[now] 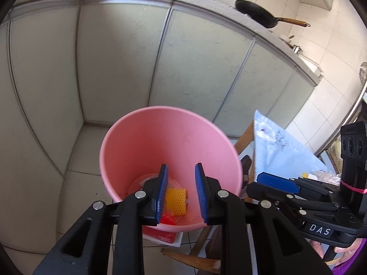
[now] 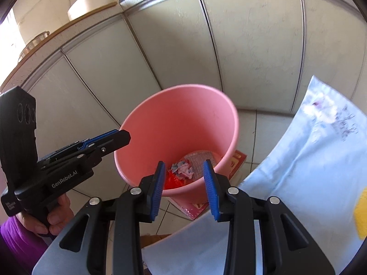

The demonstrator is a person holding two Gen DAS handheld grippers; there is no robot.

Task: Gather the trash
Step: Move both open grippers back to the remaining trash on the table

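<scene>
Both sets of tongs sit right under my cameras, tilted down over the bin. On my left gripper (image 1: 181,193) the blue pads stand partly apart with nothing pinched between them; through the gap I see straight to the bottom of the pink bucket (image 1: 160,137). My right gripper (image 2: 185,189) is the same: jaws partly spread, empty, aimed at the bucket's (image 2: 183,119) near rim.

Directly below the left tongs, on the bucket floor, lies a yellow honeycomb-textured scrap (image 1: 176,201), with a red wrapper (image 1: 168,219) just under it. Below the right tongs I make out crumpled printed paper (image 2: 182,168) resting on red wrapper (image 2: 174,181), and a piece of bubble wrap (image 2: 204,158) beyond them.

Under the bucket, on the tiled floor, a red book or box (image 2: 236,162) pokes out. Off to the right of my right tongs runs a pale blue tablecloth (image 2: 309,160) with something yellow (image 2: 361,213) blurred at its edge. Behind the bucket stand grey-green cabinet doors (image 1: 195,57), and on the counter above them a black wok (image 1: 259,13) with a wooden handle.
</scene>
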